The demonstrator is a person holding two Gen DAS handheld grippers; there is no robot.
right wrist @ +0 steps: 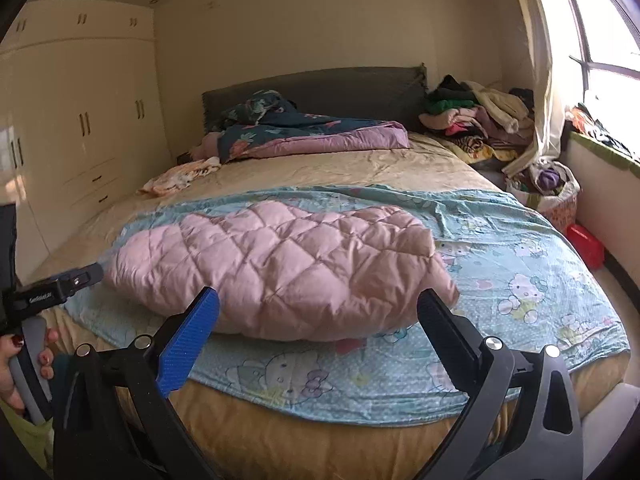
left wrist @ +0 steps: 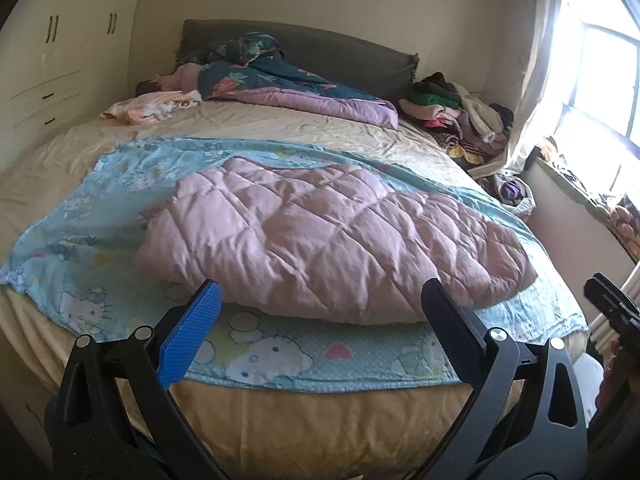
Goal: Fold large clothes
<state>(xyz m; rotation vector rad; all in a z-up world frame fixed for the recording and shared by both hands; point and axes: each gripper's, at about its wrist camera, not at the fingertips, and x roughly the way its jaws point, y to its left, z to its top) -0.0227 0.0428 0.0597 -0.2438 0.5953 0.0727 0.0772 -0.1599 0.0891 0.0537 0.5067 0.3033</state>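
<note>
One wide bed [left wrist: 280, 132] carries one pale-blue cartoon-print sheet [left wrist: 80, 216], spread flat probably as a folding surface. On it lies one pink quilted padded garment [left wrist: 320, 240], bunched near the foot edge within reach. Two grippers, left gripper [left wrist: 320, 300] and right gripper [right wrist: 320, 304], hover wide apart, empty.

1 pink quilted jacket [left wrist: 320, 240]; 1 blue cartoon sheet [left wrist: 80, 208]; 1 bed [left wrist: 300, 420].

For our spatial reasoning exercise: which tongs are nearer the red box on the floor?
Right. The right tongs hover at the foot of the bed, the red box ahead to their right; the left tongs sit further left, beyond them.
</note>
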